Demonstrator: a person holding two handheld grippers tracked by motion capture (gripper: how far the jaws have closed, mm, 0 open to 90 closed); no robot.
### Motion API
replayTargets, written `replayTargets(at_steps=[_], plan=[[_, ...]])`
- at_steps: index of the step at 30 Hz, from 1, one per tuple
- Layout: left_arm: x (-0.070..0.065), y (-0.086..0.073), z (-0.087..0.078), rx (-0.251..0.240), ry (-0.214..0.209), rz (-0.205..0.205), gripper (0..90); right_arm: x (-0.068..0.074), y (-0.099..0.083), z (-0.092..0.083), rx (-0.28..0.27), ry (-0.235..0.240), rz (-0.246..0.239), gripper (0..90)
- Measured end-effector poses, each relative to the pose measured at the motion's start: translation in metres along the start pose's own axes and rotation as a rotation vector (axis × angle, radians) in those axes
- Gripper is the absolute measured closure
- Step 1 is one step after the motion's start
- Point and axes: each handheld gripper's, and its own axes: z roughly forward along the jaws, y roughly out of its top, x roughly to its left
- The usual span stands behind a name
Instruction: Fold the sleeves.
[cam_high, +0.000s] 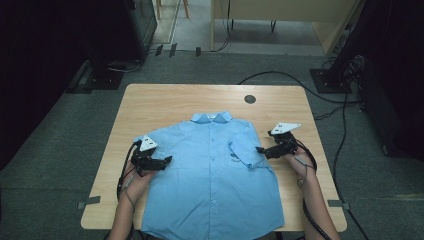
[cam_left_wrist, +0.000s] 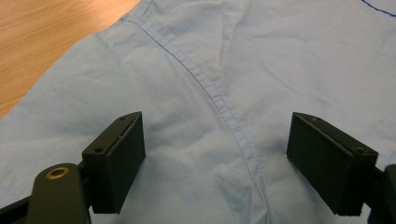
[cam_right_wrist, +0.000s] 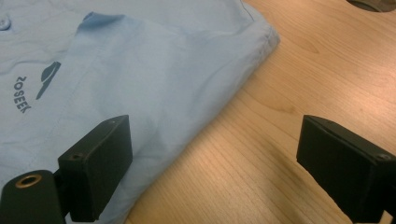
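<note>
1. A light blue shirt (cam_high: 212, 170) lies flat, front up and buttoned, at the centre of the high view on a wooden table (cam_high: 165, 102). Its collar (cam_high: 212, 118) points to the top of the frame and its hem reaches the table's bottom edge.
2. The sleeve (cam_high: 245, 147) at centre right of the high view is folded inward over the shirt front. The other sleeve lies spread at centre left.
3. The left gripper (cam_high: 167, 161) sits at centre left of the high view, over the shirt's spread sleeve, held by a hand entering from the bottom edge.
4. In the left gripper view, its 2 jaws stand wide apart at lower left and lower right, with nothing between them. Below them lies blue fabric crossed by a stitched seam (cam_left_wrist: 219, 105) running from upper left to bottom centre. Bare table shows in the upper left corner.
5. The right gripper (cam_high: 259, 149) sits at centre right of the high view, its tip at the folded sleeve's edge.
6. In the right gripper view, its 2 jaws also stand wide apart and hold nothing. The lower-left jaw is over the fabric edge; the lower-right jaw is over bare wood.
7. In the right gripper view, a dark logo (cam_right_wrist: 35, 91) reading "ZOSEEK" shows on the fabric at centre left.
8. A round dark grommet (cam_high: 250, 99) sits in the table near its top edge in the high view.
</note>
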Motion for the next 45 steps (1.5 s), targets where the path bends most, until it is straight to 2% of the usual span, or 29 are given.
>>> replayTargets(at_steps=[3, 7, 10, 11, 13, 24, 28, 29, 37, 45], plan=[[0.0, 0.0, 0.0, 0.001, 0.0, 0.001, 19.3, -0.004, -0.005, -0.004, -0.002, -0.003, 0.027, 10.2], [0.0, 0.0, 0.0, 0.001, 0.0, 0.001, 19.2, -0.007, -0.008, -0.007, -0.008, -0.004, 0.037, 9.9], [0.0, 0.0, 0.0, 0.0, 0.001, 0.0, 19.2, -0.007, -0.008, -0.007, -0.008, -0.004, 0.037, 9.9], [0.0, 0.0, 0.0, 0.0, 0.001, 0.0, 19.2, -0.01, -0.01, -0.009, -0.013, -0.023, 0.031, 9.9], [0.0, 0.0, 0.0, 0.0, 0.001, 0.0, 19.2, -0.01, -0.01, -0.01, -0.014, -0.027, 0.031, 9.9], [0.0, 0.0, 0.0, 0.002, 0.003, -0.002, 19.2, -0.015, -0.018, -0.013, 0.017, -0.027, 0.05, 9.9], [0.0, 0.0, 0.0, 0.0, 0.003, -0.003, 19.2, -0.018, -0.022, -0.015, 0.048, -0.029, 0.05, 8.7], [0.0, 0.0, 0.0, 0.0, 0.004, -0.003, 19.2, -0.018, -0.022, -0.015, 0.048, -0.029, 0.05, 5.7], [0.0, 0.0, 0.0, 0.002, 0.01, -0.009, 19.2, -0.018, -0.022, -0.015, 0.066, -0.022, 0.034, 0.5], [0.0, -0.001, -0.001, 0.001, 0.001, -0.004, 19.2, -0.018, -0.022, -0.014, 0.069, -0.023, 0.033, 0.0]])
